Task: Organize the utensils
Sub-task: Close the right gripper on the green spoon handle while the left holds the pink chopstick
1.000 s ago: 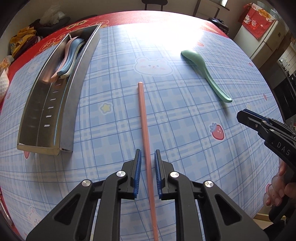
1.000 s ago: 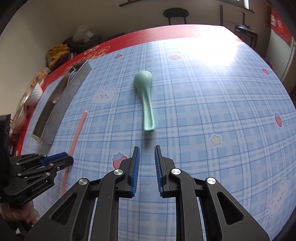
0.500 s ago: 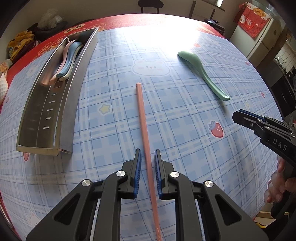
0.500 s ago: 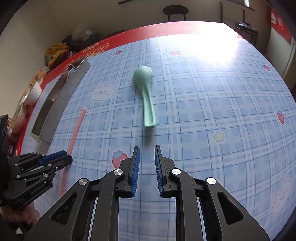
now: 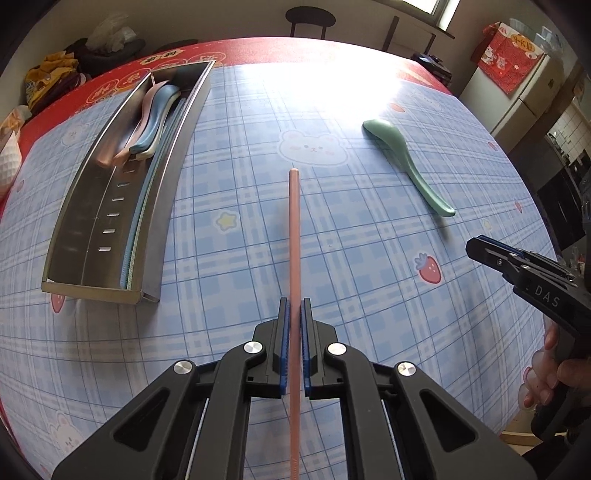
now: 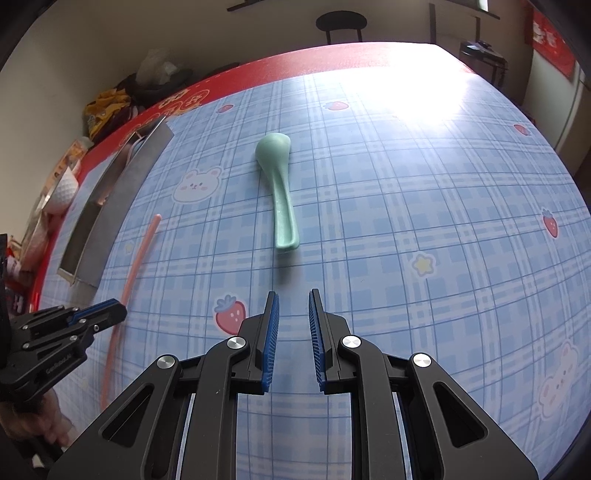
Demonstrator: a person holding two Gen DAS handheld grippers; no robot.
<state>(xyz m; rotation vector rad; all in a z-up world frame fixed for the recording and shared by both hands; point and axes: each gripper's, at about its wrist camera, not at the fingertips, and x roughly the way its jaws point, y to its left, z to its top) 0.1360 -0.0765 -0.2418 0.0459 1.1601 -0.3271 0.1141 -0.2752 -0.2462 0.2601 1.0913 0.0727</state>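
A long pink chopstick lies lengthwise on the blue plaid tablecloth, and my left gripper is shut on its near part, both blue pads pressing it. In the right wrist view the same chopstick runs past the left gripper at the lower left. A green soup spoon lies bowl away, just ahead of my right gripper, which stands open with nothing between its pads. From the left wrist that spoon is at the right. The right gripper hovers at the right edge.
A long steel tray at the left holds pink and blue spoons and thin sticks along its right wall. A white ribbed object and piled bags sit beyond it. A chair stands past the table's far edge.
The left jaws have closed onto the pink chopstick, which lay loose between them before. The right gripper and the green spoon have stayed where they were.
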